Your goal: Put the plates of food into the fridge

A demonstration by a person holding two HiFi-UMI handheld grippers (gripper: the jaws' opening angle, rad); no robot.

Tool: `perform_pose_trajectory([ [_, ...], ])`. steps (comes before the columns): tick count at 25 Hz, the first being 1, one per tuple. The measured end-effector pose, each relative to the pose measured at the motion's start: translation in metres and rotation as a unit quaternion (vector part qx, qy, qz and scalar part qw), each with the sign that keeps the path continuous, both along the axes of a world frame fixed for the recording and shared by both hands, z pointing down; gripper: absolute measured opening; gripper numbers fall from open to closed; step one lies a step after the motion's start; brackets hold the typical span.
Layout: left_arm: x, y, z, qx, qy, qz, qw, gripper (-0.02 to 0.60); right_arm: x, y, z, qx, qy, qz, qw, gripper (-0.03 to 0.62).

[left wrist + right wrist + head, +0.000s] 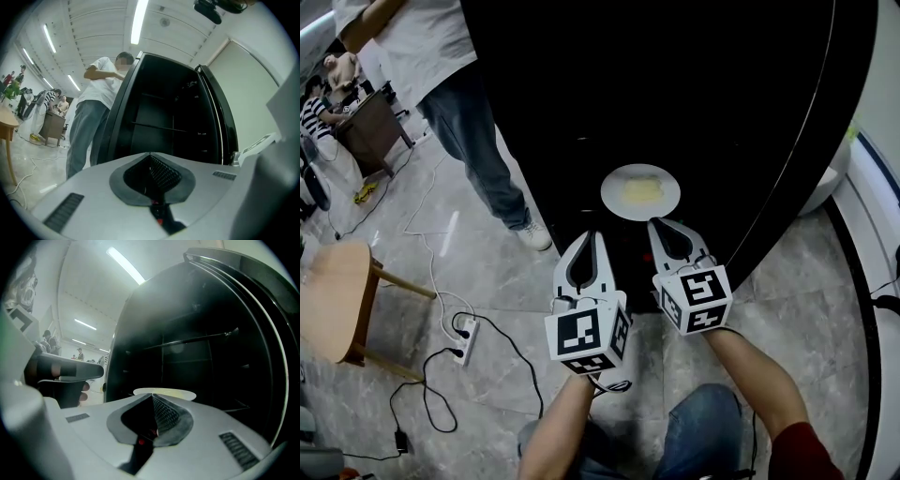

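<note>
plate [614, 193]: 1 (right gripper [660, 224] pinches rim) | fridge [675, 94]: 1 | left gripper [594, 235]: closed

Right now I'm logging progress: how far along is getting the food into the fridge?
Done: the fridge stands open. In hand: the right gripper has its fingers shut on the rim of the plate of food, held at the opening. The left gripper is shut and empty. Left: set the plate on a shelf and let go.

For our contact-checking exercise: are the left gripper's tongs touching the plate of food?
Apart. The head view shows dark fridge interior between the left gripper and the plate of food. The left gripper view shows no plate at its shut tongs.
</note>
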State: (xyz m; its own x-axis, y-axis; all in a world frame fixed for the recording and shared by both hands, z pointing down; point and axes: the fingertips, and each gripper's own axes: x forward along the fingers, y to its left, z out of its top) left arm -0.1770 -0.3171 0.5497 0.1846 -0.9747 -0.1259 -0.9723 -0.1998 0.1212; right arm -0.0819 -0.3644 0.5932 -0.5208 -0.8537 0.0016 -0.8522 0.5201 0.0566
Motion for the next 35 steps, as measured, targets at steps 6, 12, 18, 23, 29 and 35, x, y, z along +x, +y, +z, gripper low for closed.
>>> perform_pose_trajectory([
  [6,-0.001,-0.003,0.003,0.0,0.001,0.003,1.0,0.006,-0.004,-0.007,0.0,0.003,0.008,0.004,1.0,0.009],
  [12,-0.001,-0.007,0.003,0.001,-0.006,0.009,0.9999,0.006,-0.007,-0.016,-0.001,0.0,0.007,0.011,1.0,0.009],
  [18,0.006,-0.012,0.006,-0.002,-0.016,0.022,0.9996,0.006,-0.006,-0.024,-0.001,0.003,0.01,0.02,1.0,0.009],
  [23,0.015,-0.017,0.012,-0.008,-0.014,0.042,0.999,0.006,-0.004,-0.031,-0.002,0.002,0.01,0.028,1.0,0.009],
  [29,0.018,-0.019,0.013,-0.004,-0.022,0.05,0.9985,0.006,-0.007,-0.041,0.0,0.002,0.016,0.035,0.999,0.009],
  [35,0.02,-0.022,0.013,-0.002,-0.026,0.064,0.9976,0.006,-0.009,-0.046,-0.002,0.01,0.024,0.043,0.999,0.009],
])
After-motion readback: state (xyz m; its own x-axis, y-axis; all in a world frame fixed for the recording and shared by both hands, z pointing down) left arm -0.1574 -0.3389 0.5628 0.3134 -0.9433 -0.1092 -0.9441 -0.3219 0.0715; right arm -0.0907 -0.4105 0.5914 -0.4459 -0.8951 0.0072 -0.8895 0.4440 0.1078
